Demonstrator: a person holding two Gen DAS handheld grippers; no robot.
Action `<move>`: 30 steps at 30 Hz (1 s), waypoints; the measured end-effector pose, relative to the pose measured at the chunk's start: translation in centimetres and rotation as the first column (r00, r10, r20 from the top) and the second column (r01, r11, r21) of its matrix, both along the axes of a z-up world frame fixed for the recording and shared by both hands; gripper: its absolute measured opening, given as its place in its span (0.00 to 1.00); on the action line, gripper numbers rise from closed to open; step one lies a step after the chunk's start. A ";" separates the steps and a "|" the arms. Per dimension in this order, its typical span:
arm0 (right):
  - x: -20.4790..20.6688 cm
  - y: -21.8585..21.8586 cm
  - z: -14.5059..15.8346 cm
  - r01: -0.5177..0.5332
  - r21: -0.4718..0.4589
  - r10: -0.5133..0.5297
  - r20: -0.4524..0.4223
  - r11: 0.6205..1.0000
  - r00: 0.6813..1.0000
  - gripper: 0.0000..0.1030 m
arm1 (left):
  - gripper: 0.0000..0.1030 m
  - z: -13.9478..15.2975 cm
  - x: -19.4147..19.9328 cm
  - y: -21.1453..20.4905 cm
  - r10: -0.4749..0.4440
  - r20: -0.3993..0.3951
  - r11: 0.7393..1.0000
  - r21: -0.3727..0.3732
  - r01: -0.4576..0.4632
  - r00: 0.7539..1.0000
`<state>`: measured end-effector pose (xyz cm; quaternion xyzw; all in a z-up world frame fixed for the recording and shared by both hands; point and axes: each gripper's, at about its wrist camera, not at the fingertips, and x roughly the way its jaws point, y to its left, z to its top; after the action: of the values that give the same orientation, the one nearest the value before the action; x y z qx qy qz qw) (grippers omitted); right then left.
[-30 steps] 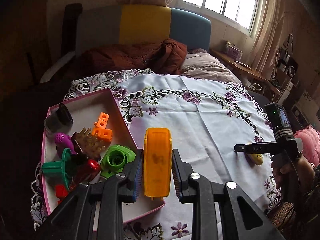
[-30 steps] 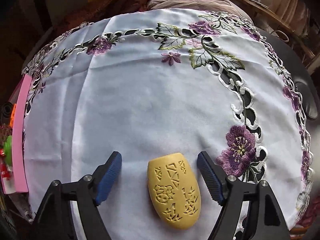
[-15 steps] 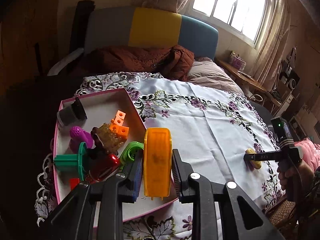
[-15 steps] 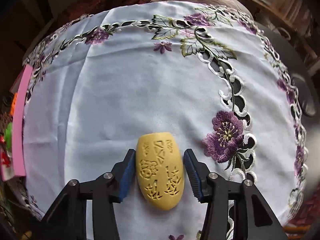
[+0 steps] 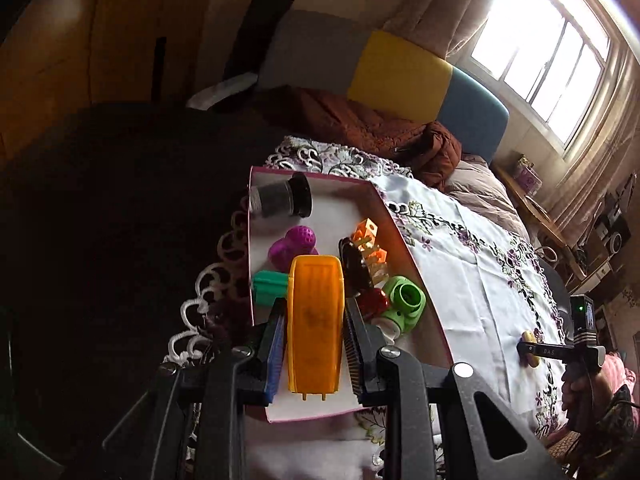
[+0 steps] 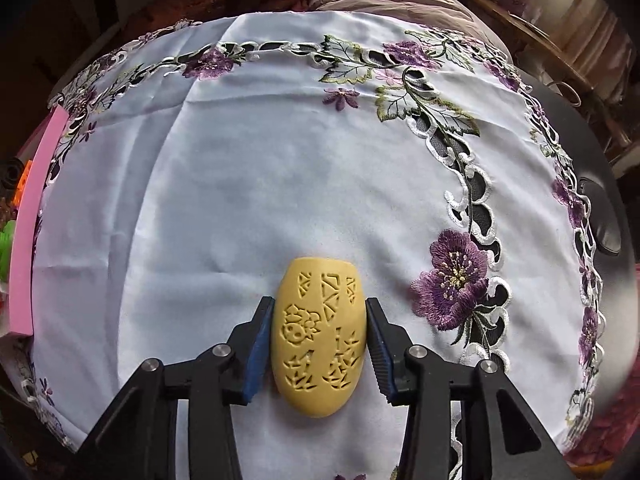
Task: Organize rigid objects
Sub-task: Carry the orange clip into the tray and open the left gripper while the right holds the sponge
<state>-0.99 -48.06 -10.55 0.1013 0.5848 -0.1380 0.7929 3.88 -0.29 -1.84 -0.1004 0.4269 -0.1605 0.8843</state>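
The tray (image 5: pixel 404 236) occupies frame centre on the tablecloth (image 5: pixel 472 264). A jar (image 5: pixel 280 200) lies at its upper end. The bed headboard (image 5: pixel 400 76) stands behind, upper centre.

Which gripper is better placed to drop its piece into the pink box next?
Left. The left gripper holds the orange piece over the pink box; the right gripper grips the yellow piece far across the tablecloth.

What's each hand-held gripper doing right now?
Left hand-held gripper: shut on the orange piece, over the pink tray.
Right hand-held gripper: shut on the yellow carved piece.
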 end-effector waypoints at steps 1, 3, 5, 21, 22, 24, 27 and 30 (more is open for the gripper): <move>0.1 0.2 -0.1 -0.002 -0.003 0.002 0.002 1.000 1.000 0.43 | 0.25 -0.6 0.0 -0.2 -0.002 -0.021 1.000 -0.015 0.002 1.000; 0.1 0.3 0.0 -0.006 -0.008 0.006 0.006 1.000 1.000 0.43 | 0.25 -1.5 0.2 -0.6 -0.011 -0.057 0.999 -0.045 0.009 0.998; 0.2 0.5 0.0 -0.013 -0.017 0.013 0.010 1.000 1.000 0.43 | 0.25 -2.0 0.2 -1.4 -0.030 -0.070 0.997 -0.068 0.026 0.997; -0.3 1.2 0.4 -0.045 -0.046 0.046 0.023 0.998 0.999 0.43 | 0.36 -5.3 1.8 -5.3 -0.117 -0.085 0.989 0.084 0.124 0.990; -0.2 1.2 0.3 -0.046 -0.048 0.047 0.023 0.998 0.999 0.43 | 0.36 -5.2 1.7 -5.1 -0.107 -0.081 0.990 0.083 0.114 0.991; -0.3 1.2 0.4 -0.047 -0.050 0.048 0.023 0.998 0.999 0.43 | 0.37 -4.8 1.4 -4.5 -0.085 -0.070 0.993 0.077 0.090 0.994; -0.3 1.3 0.3 -0.051 -0.057 0.052 0.024 0.997 0.998 0.43 | 0.37 -4.2 0.8 -4.0 -0.061 -0.052 0.994 0.089 0.065 0.997; -0.3 1.4 0.4 -0.059 -0.068 0.061 0.025 0.996 0.998 0.43 | 0.37 -3.7 0.7 -3.8 -0.043 -0.041 0.993 0.108 0.047 0.998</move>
<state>-1.29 -46.62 -10.19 0.0588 0.5719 -0.1326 0.8074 4.63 -4.08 -5.57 -0.0455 0.4543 -0.1549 0.8761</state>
